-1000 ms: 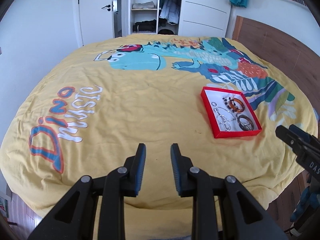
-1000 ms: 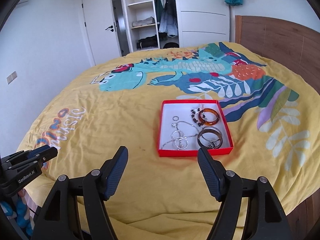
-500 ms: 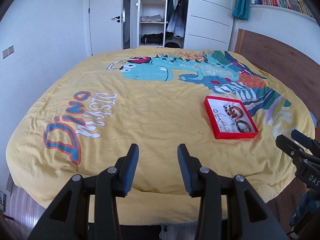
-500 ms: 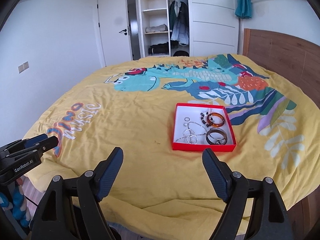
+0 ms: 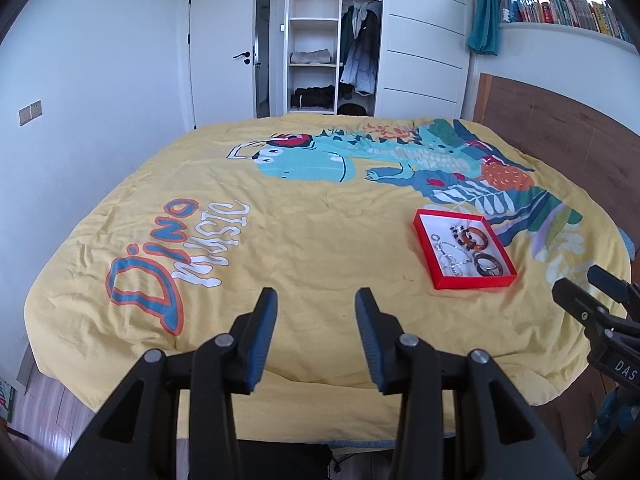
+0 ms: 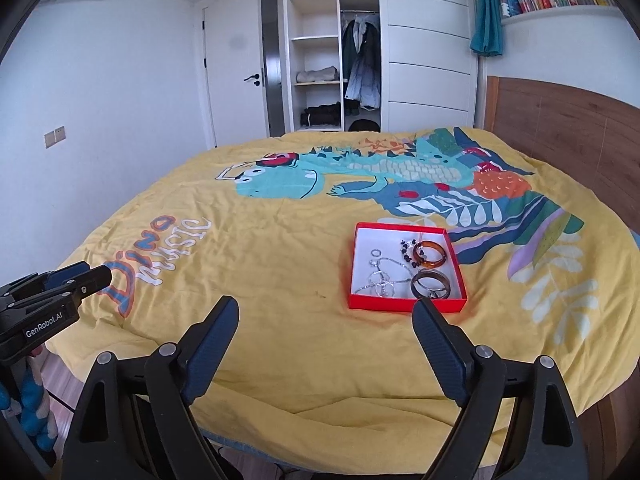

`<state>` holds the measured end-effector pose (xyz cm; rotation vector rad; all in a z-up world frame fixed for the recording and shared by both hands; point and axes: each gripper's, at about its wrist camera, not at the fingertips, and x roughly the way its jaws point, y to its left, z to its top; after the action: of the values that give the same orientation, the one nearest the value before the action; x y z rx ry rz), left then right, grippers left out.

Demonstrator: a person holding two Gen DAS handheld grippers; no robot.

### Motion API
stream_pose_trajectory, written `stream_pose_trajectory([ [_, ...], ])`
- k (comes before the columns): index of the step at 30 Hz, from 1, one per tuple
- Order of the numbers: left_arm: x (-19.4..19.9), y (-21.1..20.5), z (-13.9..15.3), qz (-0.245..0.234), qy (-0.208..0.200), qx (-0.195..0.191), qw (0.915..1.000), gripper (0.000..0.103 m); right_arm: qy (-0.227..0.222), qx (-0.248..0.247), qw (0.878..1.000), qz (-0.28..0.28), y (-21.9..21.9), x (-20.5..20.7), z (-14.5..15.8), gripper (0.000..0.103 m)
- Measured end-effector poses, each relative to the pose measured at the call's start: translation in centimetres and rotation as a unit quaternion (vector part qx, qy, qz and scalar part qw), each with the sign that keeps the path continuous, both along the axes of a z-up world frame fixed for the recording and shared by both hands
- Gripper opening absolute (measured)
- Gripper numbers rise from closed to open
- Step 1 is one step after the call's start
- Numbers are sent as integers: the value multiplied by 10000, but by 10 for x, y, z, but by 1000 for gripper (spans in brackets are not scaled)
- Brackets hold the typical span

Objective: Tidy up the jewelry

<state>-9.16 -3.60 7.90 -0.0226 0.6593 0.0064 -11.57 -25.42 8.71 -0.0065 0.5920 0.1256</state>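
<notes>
A red tray (image 6: pixel 404 303) with a white floor lies on the yellow bed cover. It holds an amber bangle (image 6: pixel 429 254), a dark bangle (image 6: pixel 431 284), a dark bead string (image 6: pixel 407 250) and silver chains and rings (image 6: pixel 382 280). The tray also shows in the left wrist view (image 5: pixel 474 282), to the right. My right gripper (image 6: pixel 325 318) is open and empty, above the near edge of the bed, short of the tray. My left gripper (image 5: pixel 316 312) is open and empty, well left of the tray.
The yellow dinosaur-print cover (image 5: pixel 304 216) spans the whole bed. A wooden headboard (image 6: pixel 560 128) stands on the right. An open wardrobe (image 5: pixel 332 48) and a white door (image 5: pixel 224 56) are behind the bed. Wooden floor (image 5: pixel 44 396) shows below the near bed edge.
Both grippers have pulled back and up from the bed, so the tray looks smaller and farther. The left jaws have opened wider. The jewelry has not moved.
</notes>
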Motion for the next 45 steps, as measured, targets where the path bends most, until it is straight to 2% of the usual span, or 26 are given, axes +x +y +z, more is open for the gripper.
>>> stream_pose_trajectory([
  [17,-11,-1,1,122,-264,136,9995,38,68,-138,9999,43,14,-1,-14,89],
  [31,-13,-11,-14,-97,-142,162,9997,39,230,-125,9997,-9,11,0,-30,89],
  [45,-12,-14,-22,-262,-26,135,9996,39,258,-140,9996,-41,10,0,-33,89],
])
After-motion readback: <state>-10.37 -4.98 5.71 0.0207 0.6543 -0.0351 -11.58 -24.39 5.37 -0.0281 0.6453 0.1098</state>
